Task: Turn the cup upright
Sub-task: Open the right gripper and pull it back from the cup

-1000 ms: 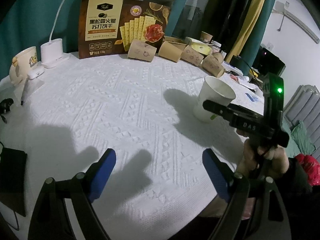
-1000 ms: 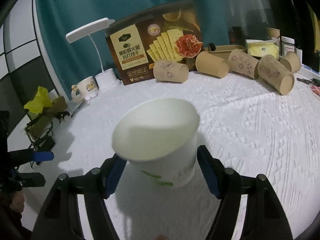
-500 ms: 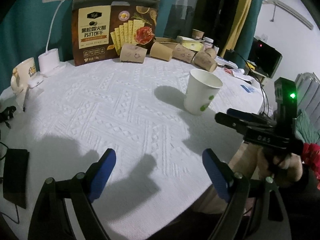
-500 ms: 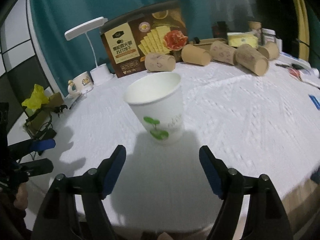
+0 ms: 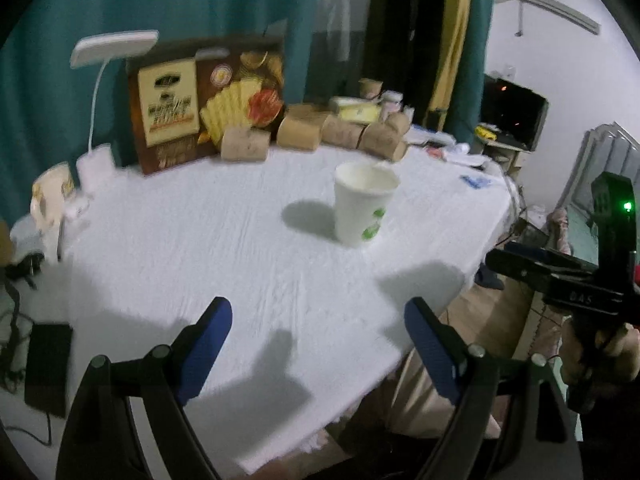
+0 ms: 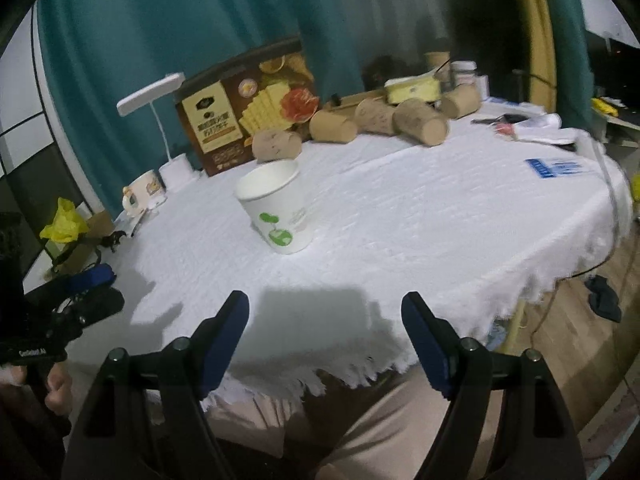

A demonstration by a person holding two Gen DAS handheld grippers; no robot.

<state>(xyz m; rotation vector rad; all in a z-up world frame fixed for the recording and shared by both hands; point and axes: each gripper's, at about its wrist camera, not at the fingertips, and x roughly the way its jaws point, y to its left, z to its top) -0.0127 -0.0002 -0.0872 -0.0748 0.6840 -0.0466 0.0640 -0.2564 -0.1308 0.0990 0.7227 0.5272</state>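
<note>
A: Looking from the right gripper (image 6: 324,316), what do you see first?

B: Its blue jaws are apart. They have just been opening, and nothing is between them. The table (image 6: 420,240) edge is right under them.

A: And the left gripper (image 5: 318,330)?

B: Its jaws are apart too, with nothing in them.

A: Where is the cup (image 6: 276,206)?

B: Farther out, at about 11 o'clock from the right gripper. It stands with its open mouth up, well apart from both grippers.

A: So which step is this?

B: I think the flip is done. This looks like the letting-go part.

A: What comes next?

B: Just keep both grippers clear of the cup, so it does not tip. Behind it, the brown cups (image 6: 420,122) lie on their sides by the box (image 6: 240,112).
</note>
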